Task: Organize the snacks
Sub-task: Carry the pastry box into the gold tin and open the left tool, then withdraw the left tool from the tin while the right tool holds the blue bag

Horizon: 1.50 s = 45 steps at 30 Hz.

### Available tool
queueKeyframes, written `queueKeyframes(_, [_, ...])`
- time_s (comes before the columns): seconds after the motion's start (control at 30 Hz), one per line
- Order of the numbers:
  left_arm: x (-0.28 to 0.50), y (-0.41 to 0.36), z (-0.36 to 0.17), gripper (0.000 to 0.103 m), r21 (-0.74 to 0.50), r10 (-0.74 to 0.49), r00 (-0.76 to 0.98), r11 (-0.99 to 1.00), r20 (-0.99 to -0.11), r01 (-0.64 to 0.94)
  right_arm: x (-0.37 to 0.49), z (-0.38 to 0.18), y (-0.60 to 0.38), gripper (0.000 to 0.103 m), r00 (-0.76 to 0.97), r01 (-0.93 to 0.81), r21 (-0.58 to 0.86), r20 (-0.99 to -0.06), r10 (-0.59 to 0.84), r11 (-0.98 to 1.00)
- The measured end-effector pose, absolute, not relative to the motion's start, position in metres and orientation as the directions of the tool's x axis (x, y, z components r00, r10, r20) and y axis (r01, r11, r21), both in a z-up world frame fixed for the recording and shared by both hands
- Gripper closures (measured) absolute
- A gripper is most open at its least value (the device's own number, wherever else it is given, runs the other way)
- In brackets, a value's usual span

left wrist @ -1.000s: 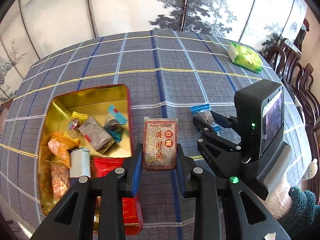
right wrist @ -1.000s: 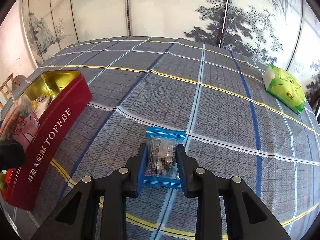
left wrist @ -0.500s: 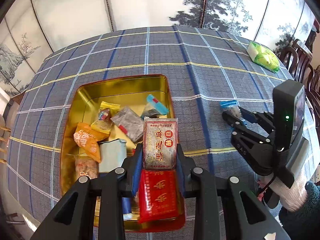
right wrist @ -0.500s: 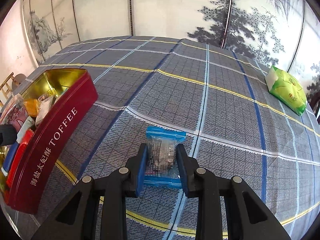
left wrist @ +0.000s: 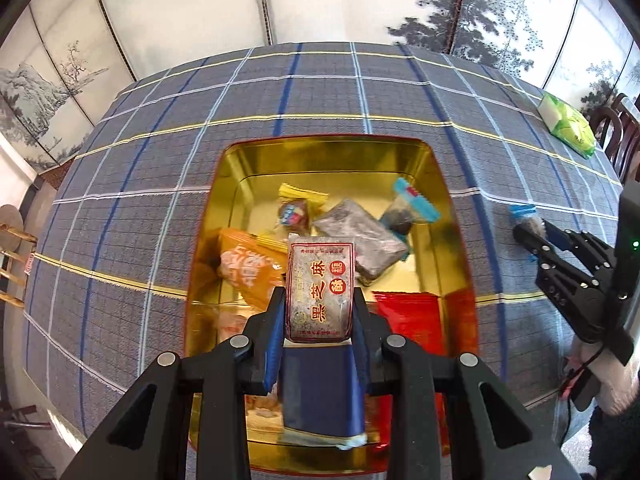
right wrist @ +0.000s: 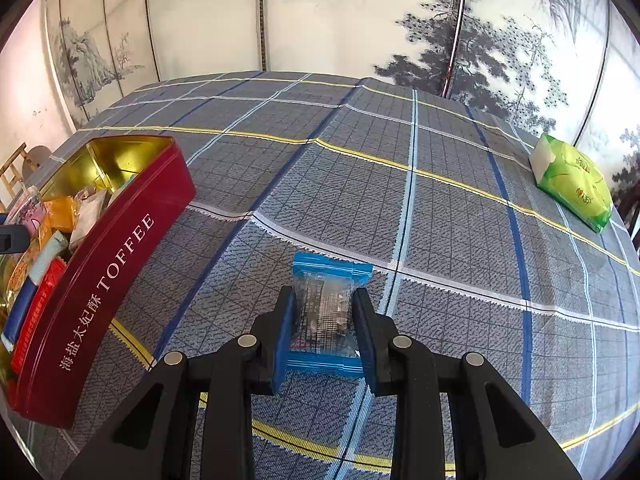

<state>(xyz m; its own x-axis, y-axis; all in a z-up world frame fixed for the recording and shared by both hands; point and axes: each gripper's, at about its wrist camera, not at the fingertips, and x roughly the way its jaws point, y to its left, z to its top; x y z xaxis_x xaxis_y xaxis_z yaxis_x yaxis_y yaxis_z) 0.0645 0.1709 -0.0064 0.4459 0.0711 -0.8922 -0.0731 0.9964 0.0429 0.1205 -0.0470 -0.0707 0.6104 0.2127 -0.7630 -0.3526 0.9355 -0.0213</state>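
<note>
Left gripper w/ its 2 black fingers pinching a flat rectangular sesame-cake packet, glossy grey wrap w/ red border and red characters, at centre of the left wrist view. Packet hangs over the open toffee tin: rounded-corner metal box, shiny gold inside, dark red outside. In the tin: crinkly orange pouch centre-left, grey foil block right of centre, small round candy in yellow wrap above, clear sachet w/ blue ends upper right, red packet and navy packet lower down; pale ones bottom left too blurred to tell.

Right gripper, bottom centre of the right wrist view, fingers clamped on a clear crinkly snack packet w/ blue sealed ends, probably just touching the counter w/ woven grey-blue plaid cloth. Tin's red wall at left. Green soft tissue pack far right.
</note>
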Motion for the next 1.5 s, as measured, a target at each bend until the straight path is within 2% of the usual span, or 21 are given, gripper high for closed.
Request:
queueKeyframes(0.33, [0.062,0.184,-0.027,0.077,0.078,0.104,0.409,0.994,-0.907,-0.079,0.121,-0.071,-0.047,0.071,0.611,-0.351,-0.022,-0.763,0.212,0.936])
queueKeyframes(0.9, [0.058,0.183,-0.029,0.073,0.136,0.146,0.433,0.989,-0.889,-0.055,0.120,-0.070,-0.047,0.071,0.614,-0.349,-0.032,-0.763,0.203,0.937])
queueKeyframes(1.27, [0.052,0.182,-0.018,0.053,0.151,0.158,0.460,0.987,-0.874,-0.053,0.120,-0.070,-0.047,0.071,0.614,-0.348,-0.031,-0.763,0.203,0.937])
queueKeyframes(1.5, [0.047,0.181,-0.013,0.048,0.137,0.148,0.463,0.989,-0.874,-0.059,0.120,-0.071,-0.048,0.071,0.614,-0.340,-0.026,-0.763,0.201,0.940])
